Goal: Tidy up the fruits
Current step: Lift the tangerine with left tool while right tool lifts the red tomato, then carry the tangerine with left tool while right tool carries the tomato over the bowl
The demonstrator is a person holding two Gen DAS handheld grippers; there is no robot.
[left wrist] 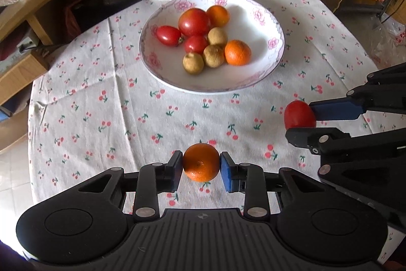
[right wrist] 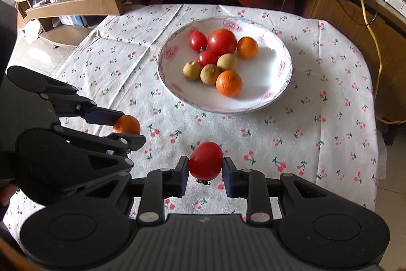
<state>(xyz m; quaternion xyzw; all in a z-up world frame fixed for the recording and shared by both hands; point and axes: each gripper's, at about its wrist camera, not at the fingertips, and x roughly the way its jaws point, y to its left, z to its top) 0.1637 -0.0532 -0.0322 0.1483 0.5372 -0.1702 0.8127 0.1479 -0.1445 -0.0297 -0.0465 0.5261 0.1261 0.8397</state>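
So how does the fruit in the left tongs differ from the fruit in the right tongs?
The left tongs hold a round, matte, dimpled orange; the right tongs hold a smooth, glossy red tomato that looks slightly elongated. Both are pinched at their sides above the tablecloth, short of the plate.

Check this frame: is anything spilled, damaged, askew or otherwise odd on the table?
Nothing stands out. The plate sits flat with its fruit inside, the left gripper holds an orange, and the right gripper holds a tomato. The tablecloth only shows fold creases.
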